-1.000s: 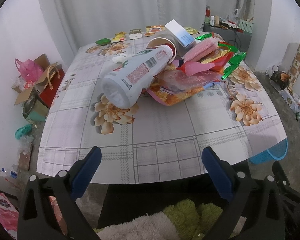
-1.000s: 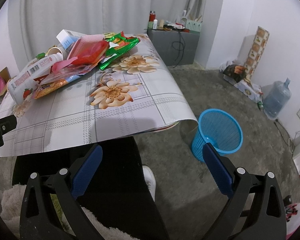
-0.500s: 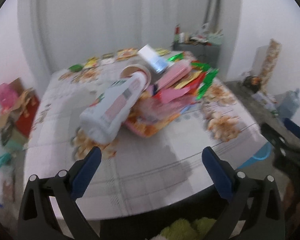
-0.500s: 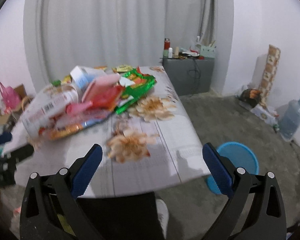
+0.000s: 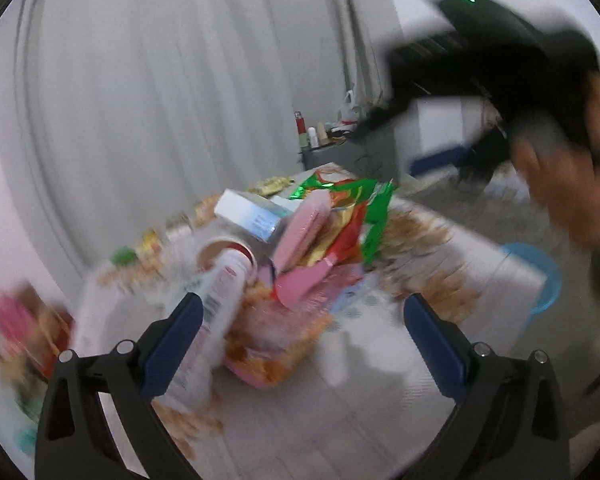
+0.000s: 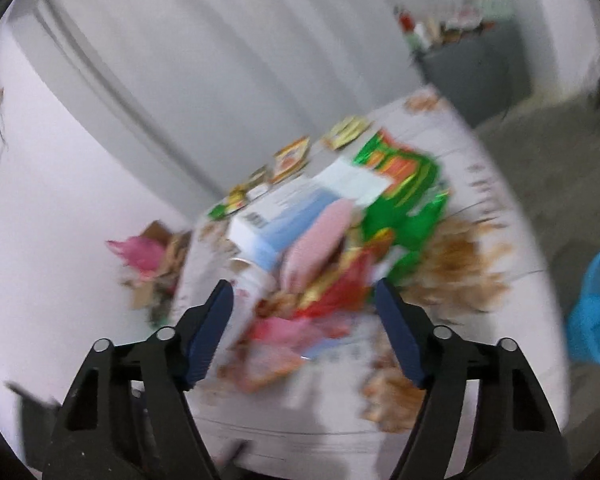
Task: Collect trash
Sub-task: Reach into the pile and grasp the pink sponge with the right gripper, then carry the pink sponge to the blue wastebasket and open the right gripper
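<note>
A heap of trash lies on the flowered table: a white bottle on its side, a white-blue box, pink packets, green foil wrappers and an orange snack bag. My left gripper is open and empty, close above the heap's near side. My right gripper is open and empty over the same heap, with the box and green wrappers beyond it. Both views are motion-blurred. The right gripper's body and the hand holding it show at the upper right of the left wrist view.
A blue basket stands on the floor right of the table; it also shows in the left wrist view. A grey cabinet with bottles stands at the back. Small packets lie at the table's far edge. Boxes and a pink bag sit left.
Both grippers have swung up and forward from the table's near edge to over the trash heap. The right gripper has turned left, away from the basket. Both stay open.
</note>
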The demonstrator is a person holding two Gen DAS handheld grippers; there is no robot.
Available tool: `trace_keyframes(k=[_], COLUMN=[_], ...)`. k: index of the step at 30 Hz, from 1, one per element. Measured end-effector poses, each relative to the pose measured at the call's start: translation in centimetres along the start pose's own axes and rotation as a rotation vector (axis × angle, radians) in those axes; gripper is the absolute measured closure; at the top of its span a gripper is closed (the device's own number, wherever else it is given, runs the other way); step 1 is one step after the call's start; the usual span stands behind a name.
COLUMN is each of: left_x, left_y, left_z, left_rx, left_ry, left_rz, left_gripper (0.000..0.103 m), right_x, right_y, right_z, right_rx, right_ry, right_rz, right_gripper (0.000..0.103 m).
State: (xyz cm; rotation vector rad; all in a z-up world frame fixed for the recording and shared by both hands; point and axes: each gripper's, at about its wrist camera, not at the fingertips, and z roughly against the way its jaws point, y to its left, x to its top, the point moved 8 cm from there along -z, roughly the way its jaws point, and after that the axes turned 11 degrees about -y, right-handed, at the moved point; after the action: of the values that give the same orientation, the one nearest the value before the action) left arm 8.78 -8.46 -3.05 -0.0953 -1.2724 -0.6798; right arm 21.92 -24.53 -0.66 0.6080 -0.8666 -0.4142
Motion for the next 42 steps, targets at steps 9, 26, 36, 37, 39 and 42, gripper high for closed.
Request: trace_keyframes(k=[9,26,36,37,39,42], left_x=[-3.1,-4.9,-2.8,-2.4,-1.7,-0.5], left_y=[-2.8,-2.4,-3.2,-3.3,-3.3,-3.5], left_z=[-4.2,-6.2,-3.7,-3.2,-2.4,-0.9], left_rx=[0.077,0.087,0.095,0.097,0.1,0.086], left_ry=[0.063,0.147,0.079,0.071,0.058,0.045], left_rz=[-0.335,-0.338,-0.383,-0.388,-0.386,-0.371], left_gripper=[0.039,0.096,0.102,0.103,0.103,0.103], right_x=[1.0,0.0,0.8,0.8,1.1,1.7], right_y=[-0.3,-4.0,-3.3,-3.2,-2.7,-2.0], right_z=[-7.0,-9.2,-5.6,-5.3,-4.3,-2.4], right_rx=[-0.027,-0.094,-0.014,-0.002,0.036,0.09], right_ry=[0.18,0.258,0.206,0.201,0.185,0.152], right_rz=[-0.105,-0.25,-0.299,-0.304,-0.309,-0.314], right_gripper=[0.044,0.072,0.074,0.074,0.074,0.074])
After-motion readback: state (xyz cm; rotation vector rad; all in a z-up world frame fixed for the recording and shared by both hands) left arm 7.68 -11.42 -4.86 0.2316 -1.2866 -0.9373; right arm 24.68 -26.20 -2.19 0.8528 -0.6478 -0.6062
